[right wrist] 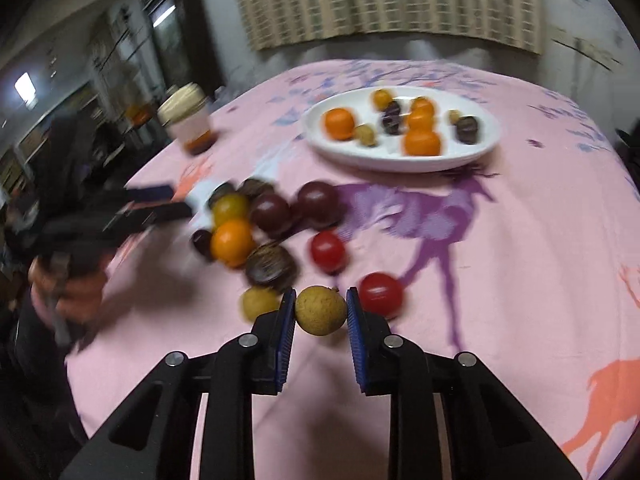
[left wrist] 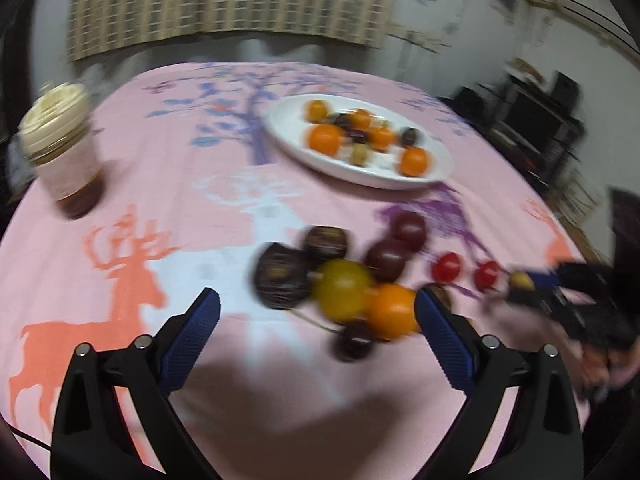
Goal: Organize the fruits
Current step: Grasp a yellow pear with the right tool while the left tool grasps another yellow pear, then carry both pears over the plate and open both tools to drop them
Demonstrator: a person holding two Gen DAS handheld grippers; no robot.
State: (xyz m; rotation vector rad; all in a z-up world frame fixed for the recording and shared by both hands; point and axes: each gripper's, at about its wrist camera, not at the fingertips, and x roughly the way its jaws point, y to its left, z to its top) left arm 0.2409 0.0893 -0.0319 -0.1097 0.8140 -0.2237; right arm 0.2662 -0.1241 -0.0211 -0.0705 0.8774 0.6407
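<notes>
Right gripper (right wrist: 320,310) clamps one round tan fruit (right wrist: 321,310); left gripper (left wrist: 318,312) gapes wide.
Two red tomatoes (right wrist: 328,251) at one o'clock; white plate (right wrist: 400,160) at twelve; fruit shows no long axis.

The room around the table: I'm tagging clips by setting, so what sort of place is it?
Probably a home dining area: a round table under a pink deer-print tablecloth, a white plate of fruit, a lidded jar, and a checked curtain behind.

Home dining room, deer-print tablecloth (left wrist: 132,280), woven blind (right wrist: 384,0)

Motion blur smears the fruit pile (left wrist: 340,280) and jar (left wrist: 60,148); a small fruit (right wrist: 202,242) hides behind the orange (right wrist: 232,242).
</notes>
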